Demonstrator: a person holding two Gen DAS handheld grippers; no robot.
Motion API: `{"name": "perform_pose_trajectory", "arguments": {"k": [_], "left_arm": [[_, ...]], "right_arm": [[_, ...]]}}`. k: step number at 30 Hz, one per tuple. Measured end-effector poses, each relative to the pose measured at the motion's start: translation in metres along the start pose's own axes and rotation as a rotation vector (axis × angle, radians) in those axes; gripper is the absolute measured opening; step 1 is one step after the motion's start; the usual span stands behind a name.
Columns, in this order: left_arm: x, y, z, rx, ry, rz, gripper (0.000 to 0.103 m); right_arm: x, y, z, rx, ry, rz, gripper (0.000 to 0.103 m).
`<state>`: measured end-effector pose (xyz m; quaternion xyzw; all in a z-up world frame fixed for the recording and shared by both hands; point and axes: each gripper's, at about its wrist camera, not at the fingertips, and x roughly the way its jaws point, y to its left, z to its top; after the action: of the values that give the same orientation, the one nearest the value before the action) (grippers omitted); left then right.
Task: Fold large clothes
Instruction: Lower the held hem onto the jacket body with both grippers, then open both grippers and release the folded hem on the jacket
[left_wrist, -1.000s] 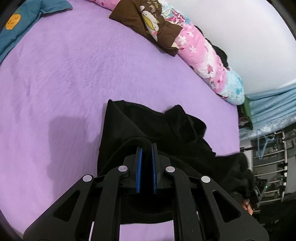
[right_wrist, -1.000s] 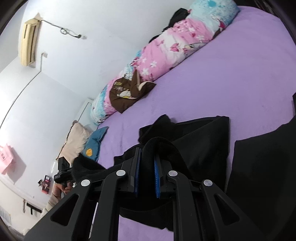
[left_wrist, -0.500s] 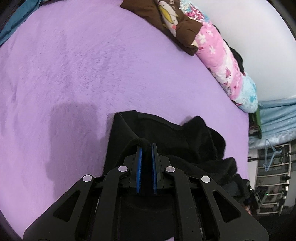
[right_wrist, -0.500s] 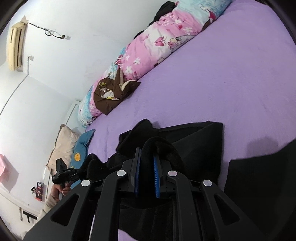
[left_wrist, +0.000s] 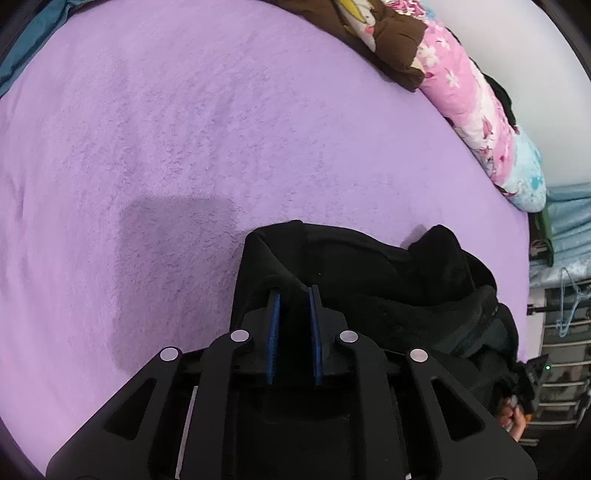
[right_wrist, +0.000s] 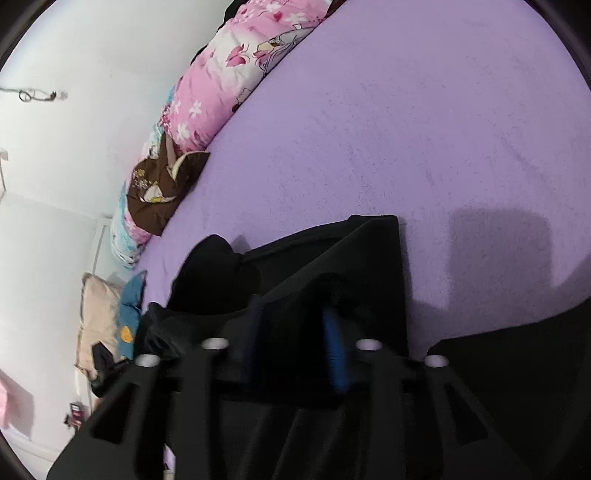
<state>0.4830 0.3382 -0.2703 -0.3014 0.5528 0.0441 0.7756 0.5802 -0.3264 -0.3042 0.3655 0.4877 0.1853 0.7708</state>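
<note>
A black fleece garment (left_wrist: 369, 266) lies bunched on the purple bed cover (left_wrist: 184, 147). My left gripper (left_wrist: 294, 291) points down onto the garment's left part. Its jaws are opening, and a fold of the cloth still lies loosely across the tips between the blue pads (left_wrist: 274, 325). In the right wrist view the same garment (right_wrist: 332, 251) spreads in front of my right gripper (right_wrist: 295, 310). That gripper is blurred and its jaws are opening wide. A tuft of cloth sits by the right pad (right_wrist: 334, 354).
A pink floral quilt (left_wrist: 469, 92) and a brown cushion (left_wrist: 388, 48) line the far edge of the bed by the white wall. A teal cloth (right_wrist: 129, 306) and a beige pillow (right_wrist: 96, 314) lie at one end. A metal rack (left_wrist: 565, 325) stands beyond the other. More dark cloth (right_wrist: 517, 369) lies lower right.
Both grippers have come down toward the bed with the black garment. Both were shut on its folds and have now parted, the right one widely, the left one a little.
</note>
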Motion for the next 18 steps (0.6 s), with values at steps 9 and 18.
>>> {"name": "perform_pose_trajectory", "arguments": {"k": [9, 18], "left_arm": [[-0.05, -0.013, -0.019, 0.06, -0.112, 0.026, 0.067], [-0.092, -0.018, -0.077, 0.08, -0.215, 0.11, 0.088]], "right_arm": [[-0.053, 0.038, -0.001, -0.101, -0.113, 0.013, 0.083], [-0.071, 0.066, -0.058, -0.375, -0.05, -0.216, 0.083]]}}
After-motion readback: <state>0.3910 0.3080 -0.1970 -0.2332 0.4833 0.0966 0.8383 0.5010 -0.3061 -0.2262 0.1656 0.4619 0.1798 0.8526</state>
